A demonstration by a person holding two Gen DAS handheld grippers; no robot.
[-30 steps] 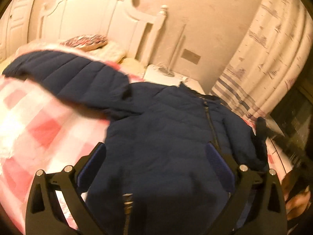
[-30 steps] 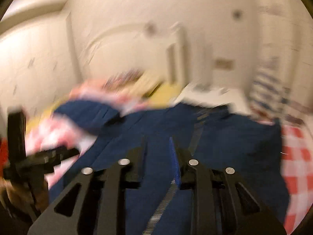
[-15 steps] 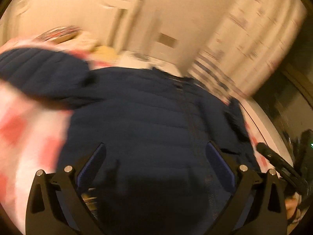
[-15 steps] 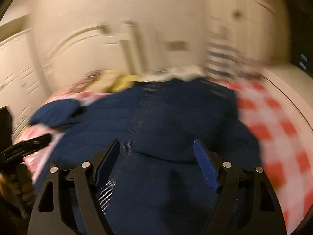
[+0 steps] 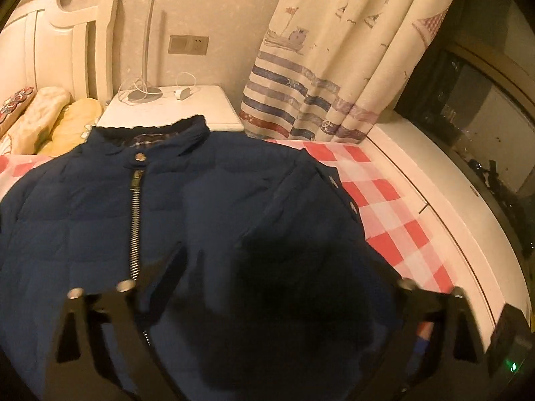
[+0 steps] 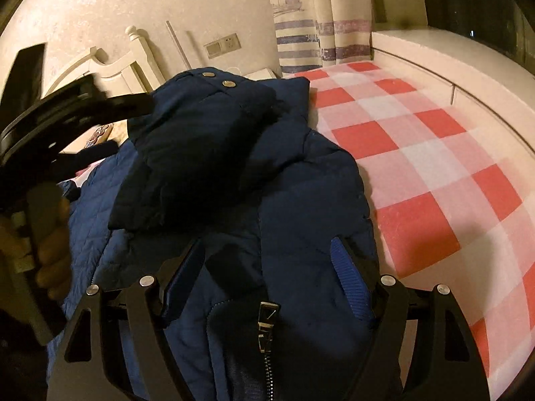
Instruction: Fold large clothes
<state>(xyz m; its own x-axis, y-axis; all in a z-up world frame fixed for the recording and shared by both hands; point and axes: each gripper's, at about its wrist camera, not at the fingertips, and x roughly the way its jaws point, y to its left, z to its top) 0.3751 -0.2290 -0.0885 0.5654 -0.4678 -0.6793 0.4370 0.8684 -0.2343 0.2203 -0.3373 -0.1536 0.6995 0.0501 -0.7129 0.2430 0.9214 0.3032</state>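
Left wrist view: the navy padded jacket [image 5: 207, 207] is laid zipped on the checked bedspread [image 5: 384, 207], collar toward the upper left of the frame beside the nightstand [image 5: 170, 110]. A sleeve [image 5: 301, 250] is folded across the jacket front in the lower centre. The left gripper [image 5: 277, 267] is seen with its fingers [image 5: 160, 277] spread; they have just been closing. The dark sleeve fabric lies between them, but contact with the pads cannot be told in the shadow.

Right wrist view: the jacket fills the centre and lower frame, the folded sleeve [image 6: 207, 147] lying in the upper centre. The right gripper [image 6: 267, 267] is held over the hem, its fingers [image 6: 351, 280] spread. The zipper pull [image 6: 267, 324] lies between them at the lower centre, and no fabric is pinched. The left gripper [image 6: 83, 113] and a hand [image 6: 50, 247] are seen at the left edge.
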